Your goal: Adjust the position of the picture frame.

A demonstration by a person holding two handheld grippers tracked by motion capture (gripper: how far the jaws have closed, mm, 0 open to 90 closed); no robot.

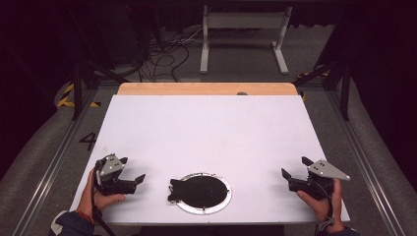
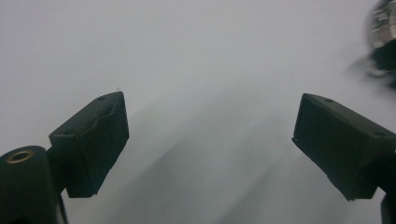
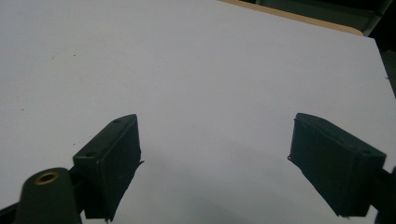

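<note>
Both jaws wide open, empty: left gripper should approach the black pan at table's near edge squarely, right gripper steadying.

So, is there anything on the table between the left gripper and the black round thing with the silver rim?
Nothing visible stands in the way. The left gripper is open, to the left of the black round thing, with bare white table between them. The right gripper, also open, has the same bare surface on its side.
</note>
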